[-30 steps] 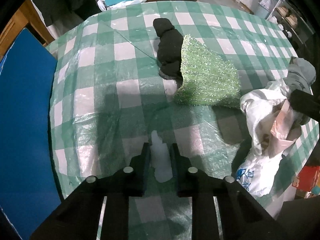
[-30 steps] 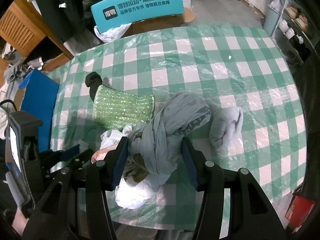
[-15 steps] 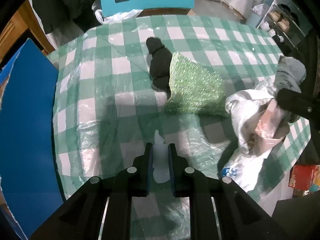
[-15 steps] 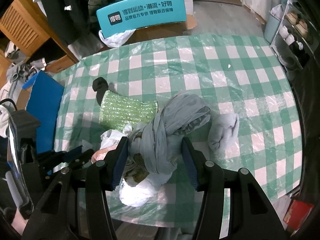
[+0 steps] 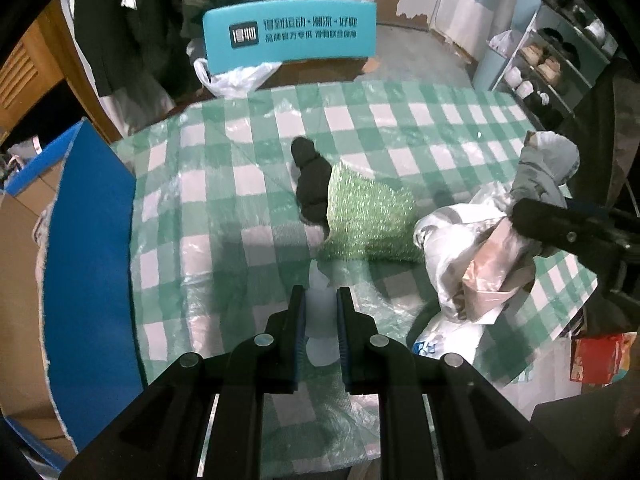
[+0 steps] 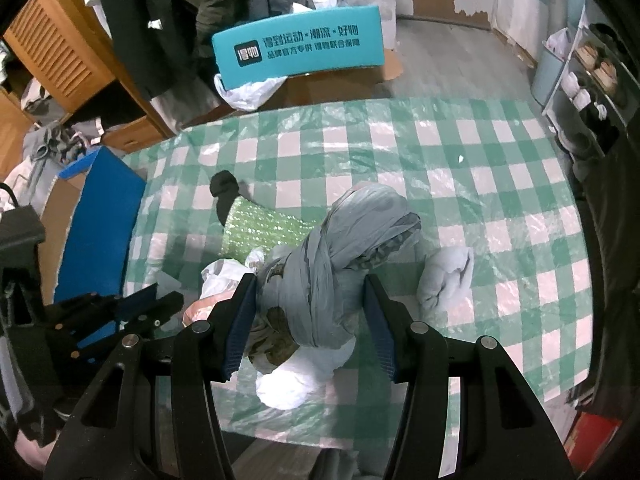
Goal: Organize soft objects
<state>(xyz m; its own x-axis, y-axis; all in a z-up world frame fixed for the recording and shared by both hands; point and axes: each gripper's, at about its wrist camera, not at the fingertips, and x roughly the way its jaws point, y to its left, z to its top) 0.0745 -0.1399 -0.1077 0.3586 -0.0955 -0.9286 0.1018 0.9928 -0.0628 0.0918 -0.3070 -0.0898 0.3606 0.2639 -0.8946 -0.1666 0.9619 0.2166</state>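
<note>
Left gripper [image 5: 321, 294] pinches the plastic bag [image 5: 320, 320] edge; right gripper [image 6: 310, 304] clasps the grey cloth bundle [image 6: 340, 240]: hold the mouth wide, lower it straight in.

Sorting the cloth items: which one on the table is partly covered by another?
The black sock. The sparkly green cloth overlaps its right edge, while the pale blue cloth lies apart and the grey knotted cloth sits between the right gripper's fingers.

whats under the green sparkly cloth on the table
A black sock pokes out from beneath the green sparkly cloth at its left edge, on the checked tablecloth. How far the sock extends underneath is hidden.
</note>
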